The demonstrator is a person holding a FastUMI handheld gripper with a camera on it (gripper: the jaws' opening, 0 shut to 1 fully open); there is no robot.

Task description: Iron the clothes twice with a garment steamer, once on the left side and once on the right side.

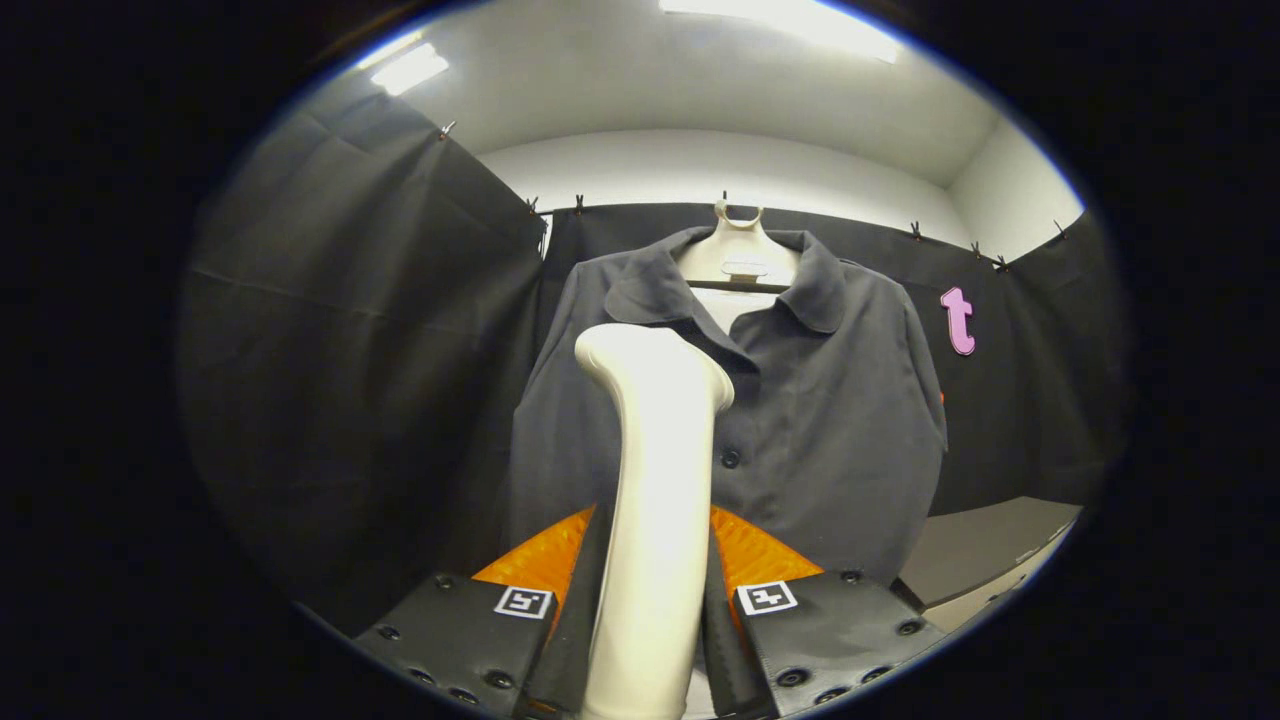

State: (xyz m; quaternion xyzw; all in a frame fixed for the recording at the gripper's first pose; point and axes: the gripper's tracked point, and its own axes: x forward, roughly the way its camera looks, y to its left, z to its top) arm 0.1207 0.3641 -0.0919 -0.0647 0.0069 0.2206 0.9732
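1. Gripper view: the claw (655, 590) is pinching the garment steamer (655, 480); both fingers press against the steamer's white handle from either side, the left finger on its left flank and the right finger on its right flank.
2. The steamer stands upright between the fingers and rises well above them. Its rounded head bends toward the far side, facing the shirt, and its top sits at about the level of the shirt's chest, just below the collar.
3. The dark grey shirt (820, 420) hangs beyond the claw on a white hanger (738, 255), front toward the camera. Its collar is spread open and a row of dark buttons (730, 459) runs down the front, just right of the steamer's neck.
4. The steamer head overlaps the left half of the shirt front; whether it touches the cloth cannot be told.
5. The hanger's hook reaches up to the top edge of the black cloth wall (350, 380), which is clipped along a line behind and to the left of the shirt.
6. To the right of the shirt's hem, low and farther off, lies a grey desk (990, 545) surface.
7. Above the cloth are a white wall and ceiling with bright ceiling lights (410, 68).
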